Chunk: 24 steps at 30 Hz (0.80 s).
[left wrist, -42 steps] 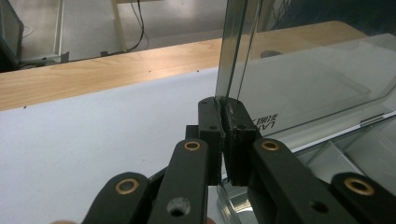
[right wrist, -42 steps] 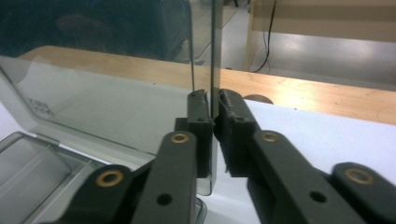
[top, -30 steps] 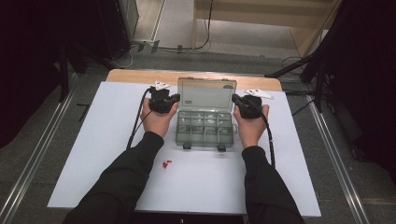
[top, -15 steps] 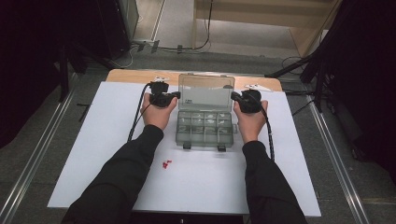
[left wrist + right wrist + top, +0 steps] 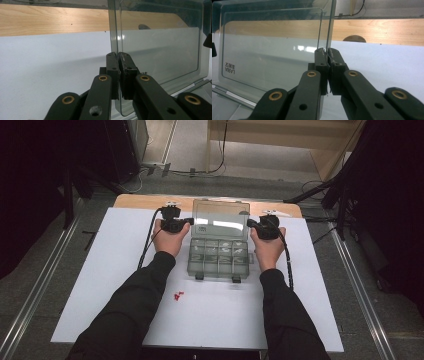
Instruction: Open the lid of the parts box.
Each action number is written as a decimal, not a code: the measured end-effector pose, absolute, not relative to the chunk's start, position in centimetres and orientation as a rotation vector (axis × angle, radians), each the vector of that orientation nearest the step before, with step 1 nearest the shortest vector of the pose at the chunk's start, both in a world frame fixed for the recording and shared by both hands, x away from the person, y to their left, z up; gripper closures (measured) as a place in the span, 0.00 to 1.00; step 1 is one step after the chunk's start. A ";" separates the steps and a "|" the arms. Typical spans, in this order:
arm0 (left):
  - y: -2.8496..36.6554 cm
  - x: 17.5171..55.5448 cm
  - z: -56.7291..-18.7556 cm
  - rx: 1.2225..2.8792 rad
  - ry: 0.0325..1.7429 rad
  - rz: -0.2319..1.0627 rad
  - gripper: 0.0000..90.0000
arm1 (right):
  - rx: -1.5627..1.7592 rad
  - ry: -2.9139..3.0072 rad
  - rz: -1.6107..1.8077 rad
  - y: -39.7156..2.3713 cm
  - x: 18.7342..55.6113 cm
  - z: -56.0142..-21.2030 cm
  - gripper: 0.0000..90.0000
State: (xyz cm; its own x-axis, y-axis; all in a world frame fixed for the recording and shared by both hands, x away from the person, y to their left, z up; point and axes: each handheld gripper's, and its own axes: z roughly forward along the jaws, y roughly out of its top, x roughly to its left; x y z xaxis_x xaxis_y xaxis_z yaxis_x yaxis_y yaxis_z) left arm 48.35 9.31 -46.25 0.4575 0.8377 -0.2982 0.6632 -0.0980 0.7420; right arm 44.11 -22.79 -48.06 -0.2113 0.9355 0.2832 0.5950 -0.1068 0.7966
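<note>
Both side edges of the clear lid [image 5: 220,219], standing open behind the compartment box [image 5: 218,257] mid-table, are pinched by the left gripper [image 5: 118,56] and right gripper [image 5: 327,52], so an even, joint swing is advised; the box is seen from above, the clamped pads in the gripper views.

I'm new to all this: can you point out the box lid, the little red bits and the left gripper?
box lid [image 5: 221,220], high view, its clear panel.
little red bits [image 5: 177,296], high view, middle of the cluster.
left gripper [image 5: 118,61], left gripper view, between its fingertips.
</note>
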 end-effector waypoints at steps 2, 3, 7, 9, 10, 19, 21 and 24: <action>9.4 48.5 -46.4 1.824 1.276 0.243 0.97 | 1.695 1.794 1.255 -22.9 44.3 -48.3 0.98; 9.4 48.5 -46.5 1.823 1.281 0.234 0.97 | 1.706 1.793 1.261 -22.9 44.3 -48.3 0.98; 9.6 48.8 -46.8 1.814 1.301 0.198 0.97 | 1.724 1.796 1.270 -23.0 44.5 -48.7 0.98; 9.7 48.9 -46.8 1.803 1.311 0.177 0.97 | 1.732 1.797 1.268 -23.1 44.6 -48.9 0.98; 9.7 49.0 -46.9 1.800 1.316 0.170 0.97 | 1.733 1.798 1.270 -23.1 44.6 -49.0 0.98; 10.0 49.5 -47.8 1.812 1.350 0.115 0.97 | 1.763 1.809 1.244 -22.9 44.8 -49.8 0.99; 9.9 49.5 -48.0 1.813 1.355 0.112 0.97 | 1.764 1.816 1.241 -22.9 44.9 -49.9 0.99; 10.0 49.5 -48.1 1.817 1.360 0.108 0.97 | 1.776 1.816 1.237 -22.9 44.9 -50.1 0.99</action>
